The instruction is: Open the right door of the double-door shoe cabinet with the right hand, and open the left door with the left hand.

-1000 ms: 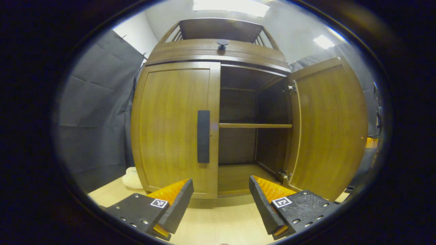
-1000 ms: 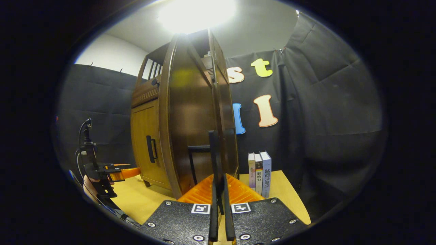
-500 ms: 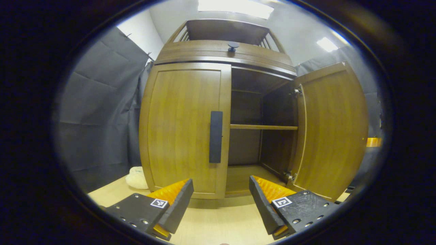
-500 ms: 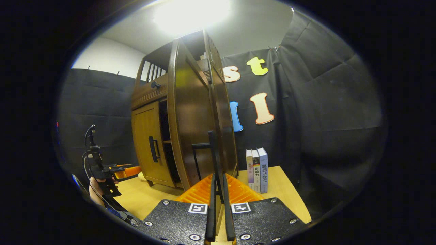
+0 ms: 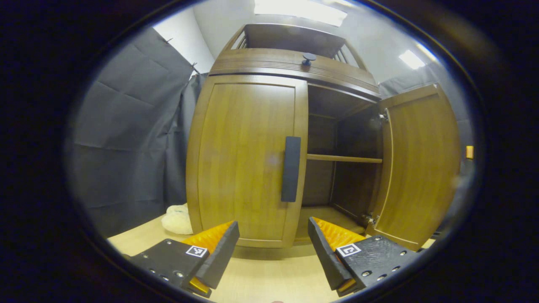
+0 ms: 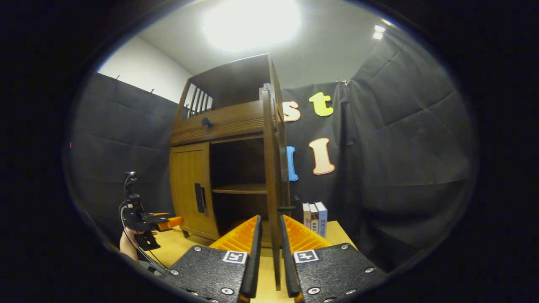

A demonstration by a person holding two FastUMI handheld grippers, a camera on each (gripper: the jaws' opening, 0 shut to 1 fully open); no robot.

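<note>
In my left gripper view, going left to right: grey cloth, a pale soft lump [image 5: 177, 219] on the desk [image 5: 269, 273] at the cabinet's [image 5: 290, 63] left foot, then the left door [image 5: 246, 160], shut, with its dark handle [image 5: 291, 168] upright at the door's inner edge. Right of it is the open bay with one shelf [image 5: 344, 158], and last the right door [image 5: 423, 168], swung wide on its hinges so I see its inner face. A round knob [image 5: 309, 57] sits on the band above the doors. My left gripper [image 5: 273, 242] hangs low before the cabinet, fingers spread wide, holding nothing and touching nothing, with the handle above and beyond them.

My right gripper view sees the same cabinet [image 6: 227, 122] from the side. At far left, a hand holds my left gripper [image 6: 168, 221], which points at the closed left door [image 6: 189, 189] and stands apart from it. The right door [image 6: 273, 189] appears edge-on as a thin upright board, running down between the fingers of my right gripper [image 6: 270, 252]. The fingers lie close on either side of that edge with slim gaps showing, so I cannot tell whether they press it. Right of the door, three books [image 6: 313, 218] stand upright on the desk [image 6: 337, 231]; their spines carry writing too small to read. Square black-and-white markers sit on both grippers.
</note>
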